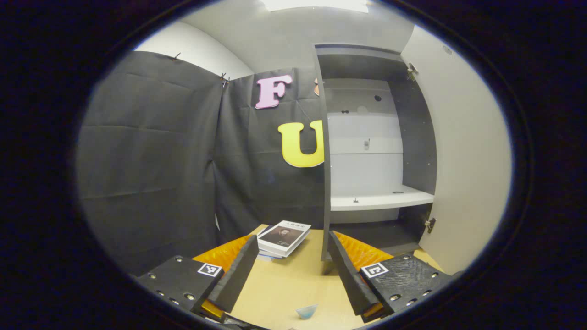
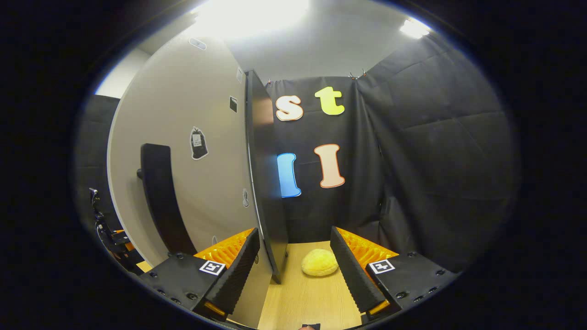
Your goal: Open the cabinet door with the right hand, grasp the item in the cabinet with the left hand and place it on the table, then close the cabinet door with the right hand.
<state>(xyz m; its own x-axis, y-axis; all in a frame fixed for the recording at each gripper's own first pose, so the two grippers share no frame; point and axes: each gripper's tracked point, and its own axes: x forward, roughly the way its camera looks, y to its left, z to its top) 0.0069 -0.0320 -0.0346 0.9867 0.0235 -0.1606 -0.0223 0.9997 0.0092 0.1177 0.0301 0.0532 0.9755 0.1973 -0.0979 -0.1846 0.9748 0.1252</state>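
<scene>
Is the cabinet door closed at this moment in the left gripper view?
No, the cabinet door stands swung open to the right, and the white shelf inside the cabinet is exposed.

1. Left gripper (image 1: pixel 290 270): two long wedge fingers (image 1: pixel 238 270) with ribbed inner faces, each on a flat black block.
2. Blocks carry silver screw heads and one square black-and-white fiducial tag (image 1: pixel 209 269) apiece.
3. Orange ribbed plastic shows behind the fingers.
4. Right gripper (image 2: pixel 293 270): same build, with ribbed wedge fingers (image 2: pixel 353 270), black blocks, screws, one tag (image 2: pixel 382 266) per side and orange ribbed backing.
</scene>
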